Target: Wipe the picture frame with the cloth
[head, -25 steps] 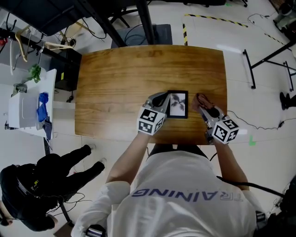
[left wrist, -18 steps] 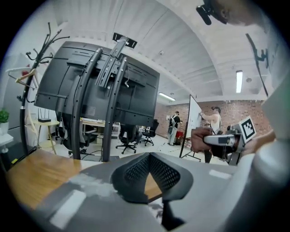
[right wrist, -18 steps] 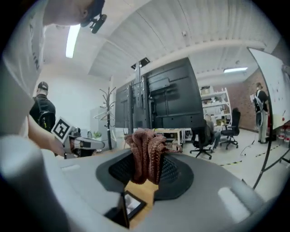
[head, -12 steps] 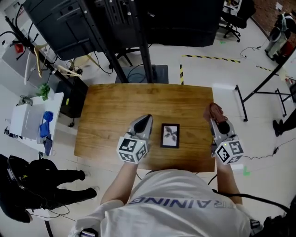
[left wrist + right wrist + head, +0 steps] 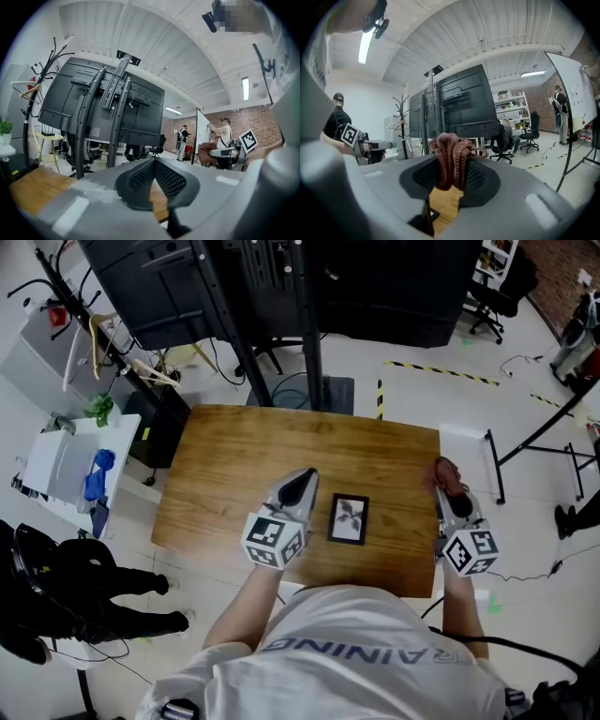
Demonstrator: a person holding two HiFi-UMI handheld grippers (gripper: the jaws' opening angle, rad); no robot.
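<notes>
A small black picture frame (image 5: 348,518) with a plant print lies flat on the wooden table (image 5: 244,456), near its front edge. My left gripper (image 5: 302,481) hovers just left of the frame, jaws closed with nothing between them (image 5: 153,161). My right gripper (image 5: 443,472) is raised over the table's right edge, shut on a bunched reddish-brown cloth (image 5: 446,472). The cloth (image 5: 451,158) sticks up out of the jaws in the right gripper view. A corner of the frame (image 5: 432,213) shows low between the jaws there.
A black monitor stand (image 5: 281,296) rises behind the table. A white side cart (image 5: 66,465) with blue items stands at left. A person in black (image 5: 66,596) crouches at lower left. Cables and stand legs (image 5: 525,442) lie on the floor at right.
Both grippers have lifted off the table and moved apart from the frame: the left one drew back left, the right one carried the cloth out to the table's right edge. The view widened.
</notes>
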